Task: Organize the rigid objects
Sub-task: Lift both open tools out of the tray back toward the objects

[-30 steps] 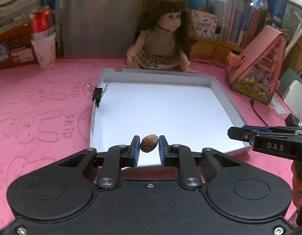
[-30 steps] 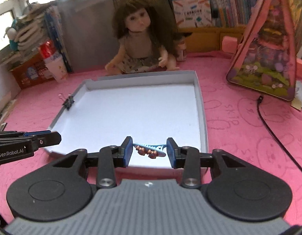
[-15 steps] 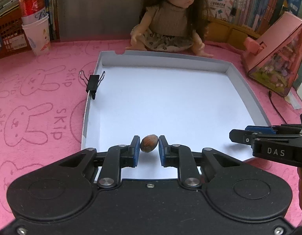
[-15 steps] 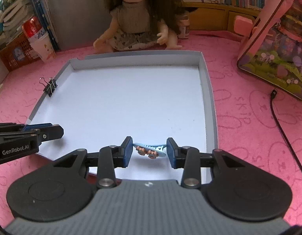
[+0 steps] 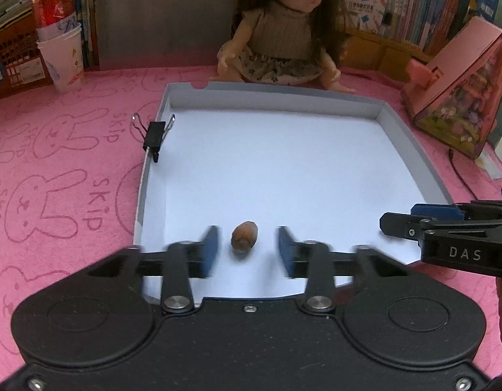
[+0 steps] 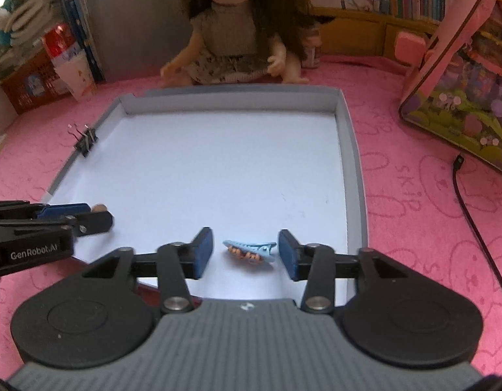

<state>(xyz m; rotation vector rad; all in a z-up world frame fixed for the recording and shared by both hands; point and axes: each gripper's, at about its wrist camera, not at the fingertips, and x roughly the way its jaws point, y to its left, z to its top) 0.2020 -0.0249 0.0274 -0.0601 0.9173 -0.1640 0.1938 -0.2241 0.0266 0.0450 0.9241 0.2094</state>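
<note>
One big pink cloth with bunny drawings covers the table. On it sits one flat white tray with low grey walls. One doll sits just past the tray's far edge, and one pink toy house stands off its right side. One red can in one paper cup stands well away past the far left corner. One black binder clip is pinched on the tray's left wall.

Two small things lie on the tray floor, both near the front edge. One brown nut is by the front left corner. It sits right between the pads of the left gripper, with its long way pointing away from the gripper. The left jaws have just been opening; they stand apart now and do not touch the nut.

One blue hair clip lies toward the front right corner. It is right between the pads of the right gripper, with its long way going across from pad to pad, a little tilted. These jaws have also just been opening, and there is a gap on each side of the clip.

Each gripper is nearest its own thing. I think both things are let go now, so each gripper can next pull straight back and up.
</note>
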